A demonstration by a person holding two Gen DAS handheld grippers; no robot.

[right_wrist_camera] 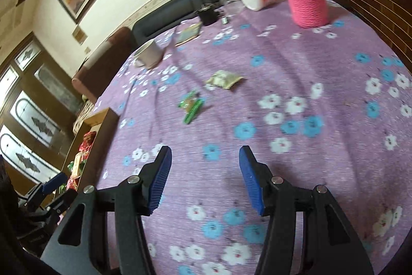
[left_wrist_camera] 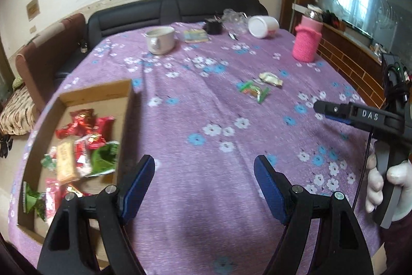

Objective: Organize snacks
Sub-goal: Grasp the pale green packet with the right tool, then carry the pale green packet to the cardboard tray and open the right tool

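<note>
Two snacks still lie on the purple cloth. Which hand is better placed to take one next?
The right, probably. The right gripper points at the green snack and the pale snack, jaws open and empty. The left gripper sits beside the cardboard box, farther from both.

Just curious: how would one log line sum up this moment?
left tool open | right tool open | two wrapped snacks on purple cloth | cardboard box part-filled

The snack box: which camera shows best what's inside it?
The left wrist view: it looks down into the open box, showing red, green and yellow wrappers piled inside. The right wrist view catches the box only edge-on at the far left, with a thin strip of wrappers visible.
</note>
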